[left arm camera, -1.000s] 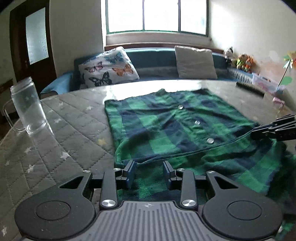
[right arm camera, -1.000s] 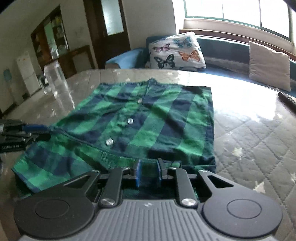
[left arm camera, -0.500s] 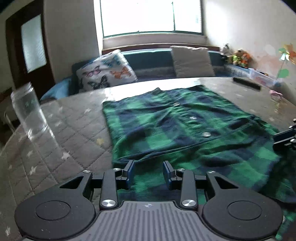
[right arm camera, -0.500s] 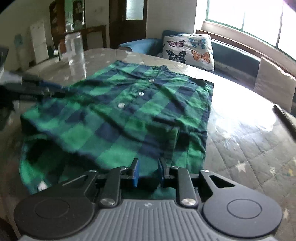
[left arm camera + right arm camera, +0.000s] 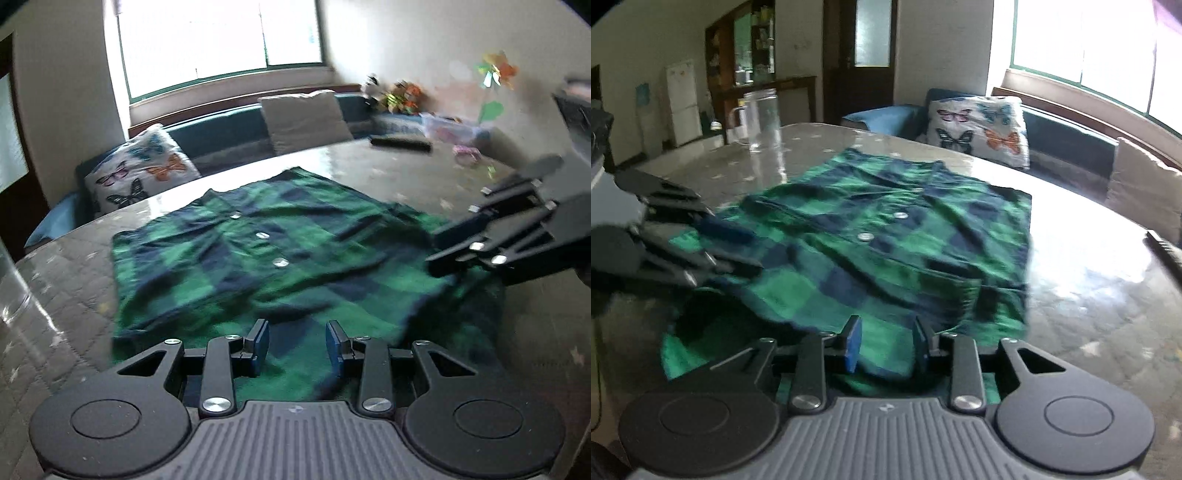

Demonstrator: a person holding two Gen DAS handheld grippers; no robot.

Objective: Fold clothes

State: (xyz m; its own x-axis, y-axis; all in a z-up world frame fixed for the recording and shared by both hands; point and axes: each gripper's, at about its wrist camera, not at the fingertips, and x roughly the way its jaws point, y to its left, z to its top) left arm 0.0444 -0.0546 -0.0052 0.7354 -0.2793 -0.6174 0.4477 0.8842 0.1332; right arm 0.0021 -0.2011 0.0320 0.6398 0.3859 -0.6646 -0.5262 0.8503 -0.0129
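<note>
Left wrist view: the left gripper (image 5: 296,345) hangs low over the near edge of a green and navy checked shirt (image 5: 258,266), which lies spread on the quilted grey table (image 5: 66,295), buttons up. Its jaws stand apart with cloth showing in the gap; the pads do not press on it, so the grip is released. The right gripper (image 5: 443,247) reaches in from the right, over the shirt's right edge. Beyond the table sit a butterfly cushion (image 5: 140,177), a plain cushion (image 5: 306,118) and a dark remote (image 5: 400,143) on the far side of the table.

Right wrist view: the right gripper (image 5: 886,345) is over the shirt's (image 5: 886,236) near hem, where the cloth bunches. Its jaws have just been opening; fabric sits between them, but the pads are clear of it. The left gripper (image 5: 738,247) comes in from the left, above the shirt's rumpled left side. A glass jar (image 5: 762,118) stands upright on the table (image 5: 1089,277), well apart from the shirt.
</note>
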